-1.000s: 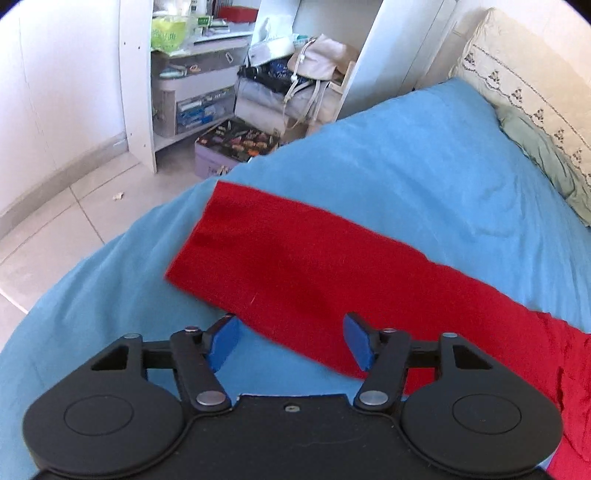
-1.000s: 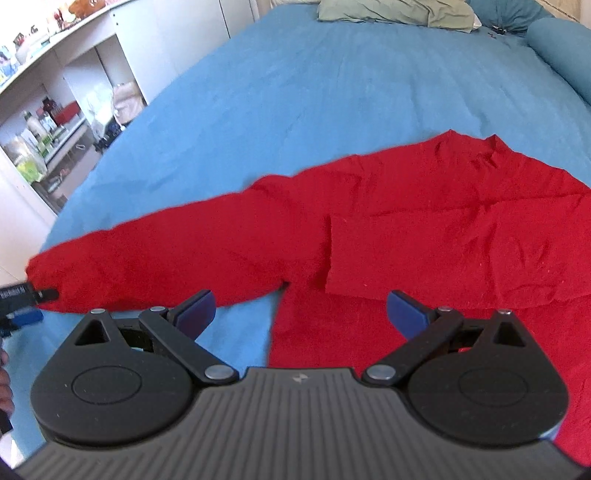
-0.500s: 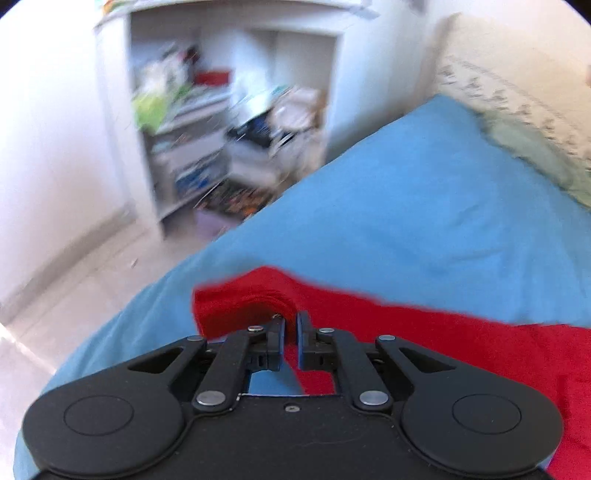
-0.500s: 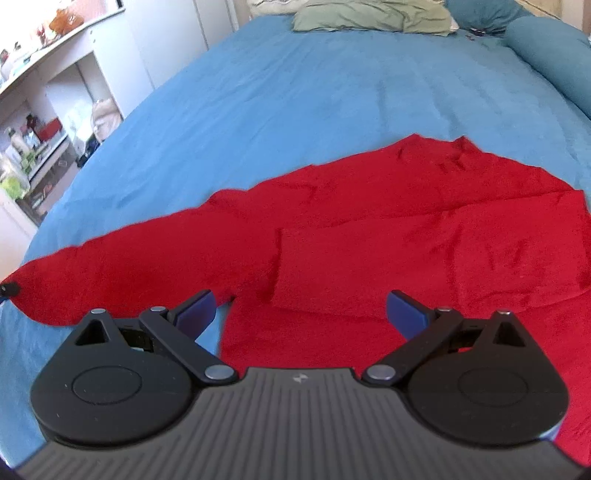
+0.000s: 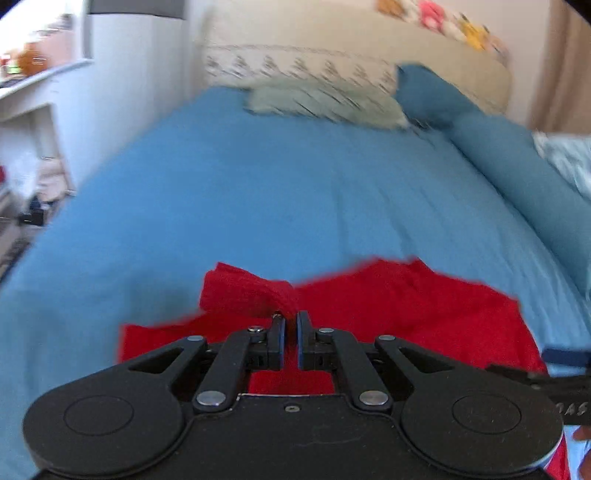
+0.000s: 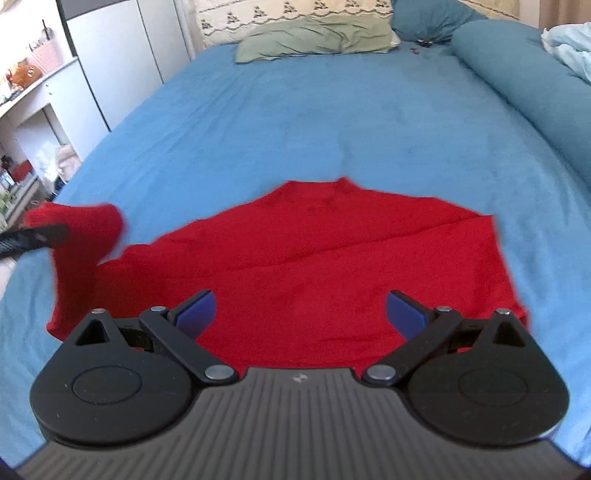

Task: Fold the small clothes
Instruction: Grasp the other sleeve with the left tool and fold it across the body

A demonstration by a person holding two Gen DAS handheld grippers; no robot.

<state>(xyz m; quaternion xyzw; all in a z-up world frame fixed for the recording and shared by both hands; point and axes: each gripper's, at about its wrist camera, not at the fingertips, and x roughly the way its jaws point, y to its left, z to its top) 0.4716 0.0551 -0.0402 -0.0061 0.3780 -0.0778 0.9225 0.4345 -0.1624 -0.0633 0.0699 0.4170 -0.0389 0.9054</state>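
A red long-sleeved top (image 6: 332, 258) lies flat on the blue bedspread (image 6: 314, 122), its right sleeve folded across the body. My left gripper (image 5: 291, 325) is shut on the end of the left sleeve (image 5: 243, 291) and holds it lifted above the bed; that raised sleeve (image 6: 85, 229) and a left fingertip (image 6: 37, 236) show at the left of the right wrist view. My right gripper (image 6: 300, 310) is open and empty, hovering over the top's lower hem. Its tip (image 5: 561, 356) shows at the right edge of the left wrist view.
A green pillow (image 6: 314, 37) and a patterned cream pillow (image 6: 295, 7) lie at the head of the bed. A rolled blue duvet (image 6: 524, 85) runs along the right side. White cupboards and cluttered shelves (image 6: 44, 110) stand to the left.
My left gripper closed on the sleeve end, lifted it and swung it right toward the garment's body. My right gripper stayed open and shifted over the lower hem.
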